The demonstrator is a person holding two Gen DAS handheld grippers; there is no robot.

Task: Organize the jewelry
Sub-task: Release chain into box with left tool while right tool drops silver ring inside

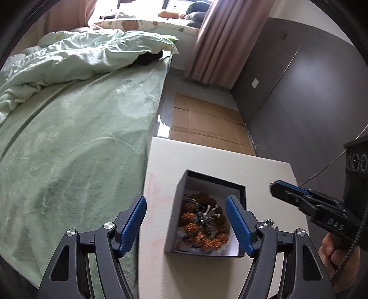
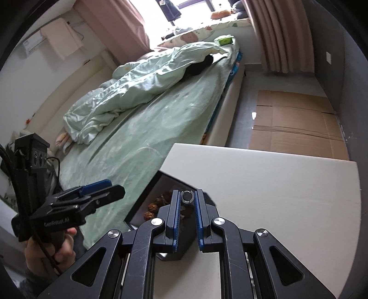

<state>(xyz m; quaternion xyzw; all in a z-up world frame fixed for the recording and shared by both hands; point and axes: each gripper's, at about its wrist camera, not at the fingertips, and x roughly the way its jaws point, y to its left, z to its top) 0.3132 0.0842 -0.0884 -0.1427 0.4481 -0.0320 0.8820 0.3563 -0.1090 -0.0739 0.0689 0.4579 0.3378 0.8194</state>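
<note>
Bedside white table (image 1: 207, 161) | green bed (image 1: 80, 138) beside | cardboard (image 1: 207, 122) beyond

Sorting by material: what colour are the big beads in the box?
The beads are orange-brown and rough; the left wrist view shows them best, inside the box.

Bedroom was pretty bright, daylight coming through the window (image 2: 195, 9) behind pink curtains (image 1: 220, 41). Unmade bed (image 1: 76, 128) with a green duvet (image 2: 138, 78), flattened cardboard (image 2: 296, 124) on the floor, grey wall (image 1: 310, 92) alongside.
</note>
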